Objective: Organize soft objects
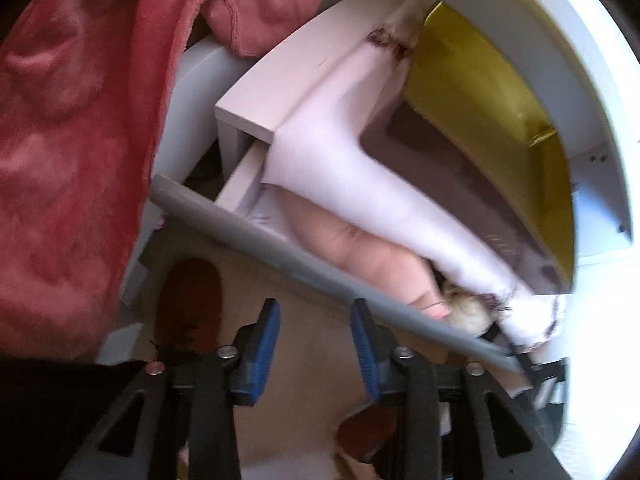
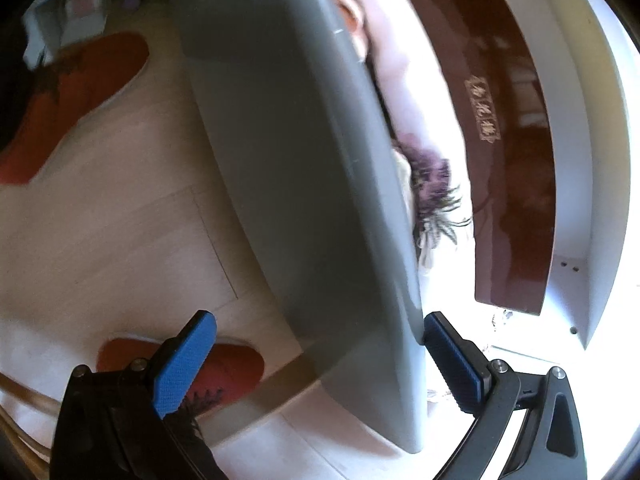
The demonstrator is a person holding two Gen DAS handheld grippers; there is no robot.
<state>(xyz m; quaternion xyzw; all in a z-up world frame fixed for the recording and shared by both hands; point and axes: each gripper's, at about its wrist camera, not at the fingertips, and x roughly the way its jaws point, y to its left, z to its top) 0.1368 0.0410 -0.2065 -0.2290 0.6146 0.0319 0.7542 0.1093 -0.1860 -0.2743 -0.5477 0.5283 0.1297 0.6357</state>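
White cloth (image 1: 344, 160) with dark purple marks near its ends drapes from a pale shelf edge (image 1: 280, 92) down into the open cabinet, where a bare hand (image 1: 384, 264) grips its lower part beside a small cream fluffy item (image 1: 466, 310). Pink terry fabric (image 1: 72, 140) fills the left of the left wrist view. The left gripper (image 1: 316, 344) points down at the light wood floor (image 1: 304, 400), its blue pads apart with nothing between them. A grey cabinet door (image 2: 296, 152) stands ajar; the right gripper (image 2: 320, 364) straddles its lower edge, fingers spread wide, one pad just beside the door's edge; contact is unclear. A glossy brown box (image 2: 508, 152) sits inside the cabinet.
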